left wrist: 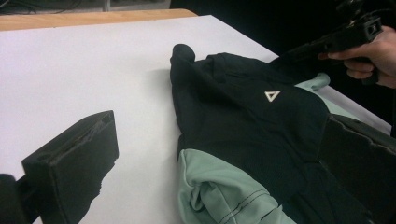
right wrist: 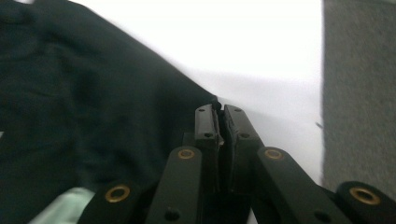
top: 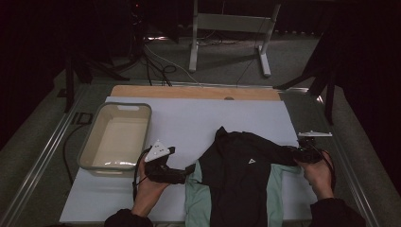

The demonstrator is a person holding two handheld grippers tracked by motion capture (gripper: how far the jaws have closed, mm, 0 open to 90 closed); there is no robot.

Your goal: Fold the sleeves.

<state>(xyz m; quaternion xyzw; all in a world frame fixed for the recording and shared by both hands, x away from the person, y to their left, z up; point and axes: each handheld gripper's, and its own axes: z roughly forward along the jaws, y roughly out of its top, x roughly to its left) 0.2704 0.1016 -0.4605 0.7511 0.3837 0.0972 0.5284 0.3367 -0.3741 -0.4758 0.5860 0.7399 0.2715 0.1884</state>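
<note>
One dark jacket (top: 239, 175) with pale green panels lies on one white table (top: 198, 118). One beige tub (top: 116, 137) sits left of the jacket. Two grippers flank the jacket: the left gripper (top: 182, 176) at its left edge, the right gripper (top: 295, 155) at its right sleeve. Two hands hold them.

Jacket (top: 241, 175) right of tub (top: 115, 137)
</note>
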